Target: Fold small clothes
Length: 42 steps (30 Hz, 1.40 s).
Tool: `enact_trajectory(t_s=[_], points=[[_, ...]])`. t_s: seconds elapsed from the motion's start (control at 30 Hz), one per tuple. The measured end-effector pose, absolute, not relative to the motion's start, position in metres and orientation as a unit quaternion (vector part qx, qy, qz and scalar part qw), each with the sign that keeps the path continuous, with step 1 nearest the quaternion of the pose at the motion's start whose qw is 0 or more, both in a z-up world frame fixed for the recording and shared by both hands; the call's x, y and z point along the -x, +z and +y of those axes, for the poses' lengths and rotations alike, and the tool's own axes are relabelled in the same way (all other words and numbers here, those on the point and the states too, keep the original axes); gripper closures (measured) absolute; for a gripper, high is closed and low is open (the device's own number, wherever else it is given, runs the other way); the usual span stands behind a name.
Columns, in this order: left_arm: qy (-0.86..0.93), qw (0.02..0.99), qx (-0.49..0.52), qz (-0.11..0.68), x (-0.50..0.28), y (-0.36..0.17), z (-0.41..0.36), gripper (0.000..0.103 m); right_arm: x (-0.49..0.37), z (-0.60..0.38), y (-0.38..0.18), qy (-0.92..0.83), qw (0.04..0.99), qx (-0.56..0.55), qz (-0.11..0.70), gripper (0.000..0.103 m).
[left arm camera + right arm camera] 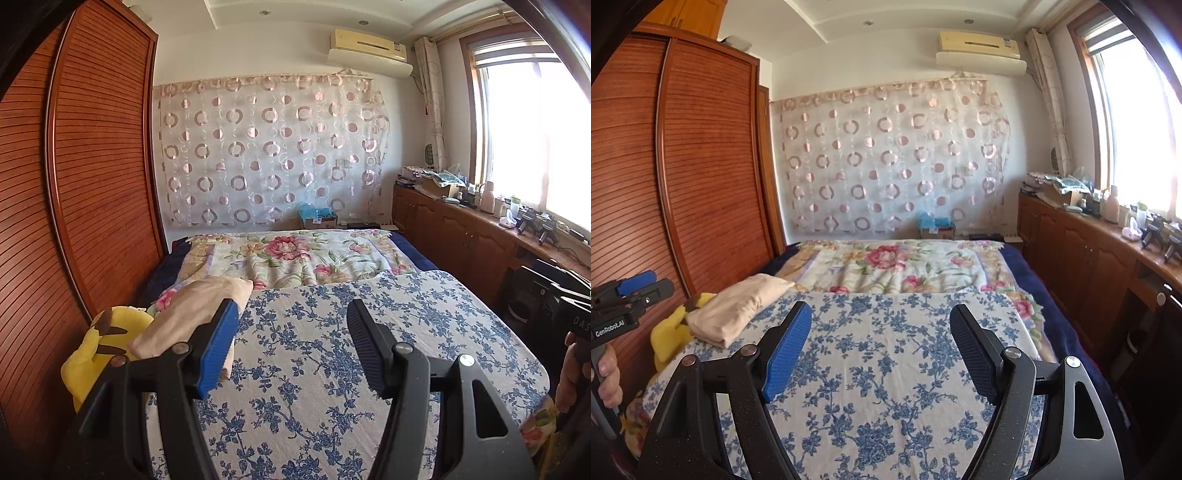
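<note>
A folded beige garment (735, 308) lies at the left edge of the bed, on the blue-flowered quilt (886, 369); in the left wrist view the same beige garment (192, 317) sits just behind the left finger. My left gripper (291, 317) hovers open over the blue-flowered quilt (314, 369), nothing between its fingers. My right gripper (881, 321) is also open and empty above the quilt, to the right of the garment. The left gripper (635, 286) shows at the left edge of the right wrist view, held by a hand.
A yellow plush toy (96, 350) lies by the wooden wardrobe (74, 184) left of the bed. A pink-flowered blanket (894, 266) covers the far half. A low wooden cabinet (1089, 251) with clutter runs under the window on the right.
</note>
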<state>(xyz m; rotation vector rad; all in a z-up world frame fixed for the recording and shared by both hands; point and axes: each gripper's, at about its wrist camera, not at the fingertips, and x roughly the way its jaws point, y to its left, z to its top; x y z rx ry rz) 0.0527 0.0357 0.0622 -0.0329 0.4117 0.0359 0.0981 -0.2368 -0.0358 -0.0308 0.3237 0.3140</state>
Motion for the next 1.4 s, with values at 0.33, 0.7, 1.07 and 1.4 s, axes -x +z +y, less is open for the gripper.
enact_trajectory(t_s=[0.33,0.7,1.07,1.4], points=[[0.017,0.979,0.018,0.204,-0.0526,0.0606,0.0354,0.042,-0.0972,-0.2370,-0.0351,0.156,0.975,0.015,0.160,0.024],[0.017,0.979,0.017,0.204,-0.0530,0.0585,0.0352,0.042,-0.0975,-0.2396,-0.0326,0.155,0.975,0.015,0.158,0.024],[0.017,0.979,0.017,0.203,-0.0522,0.0576,0.0357,0.042,-0.0975,-0.2402,-0.0332,0.155,0.975,0.015,0.158,0.024],[0.017,0.979,0.017,0.203,-0.0527,0.0560,0.0363,0.042,-0.0974,-0.2409,-0.0322,0.155,0.975,0.014,0.156,0.024]])
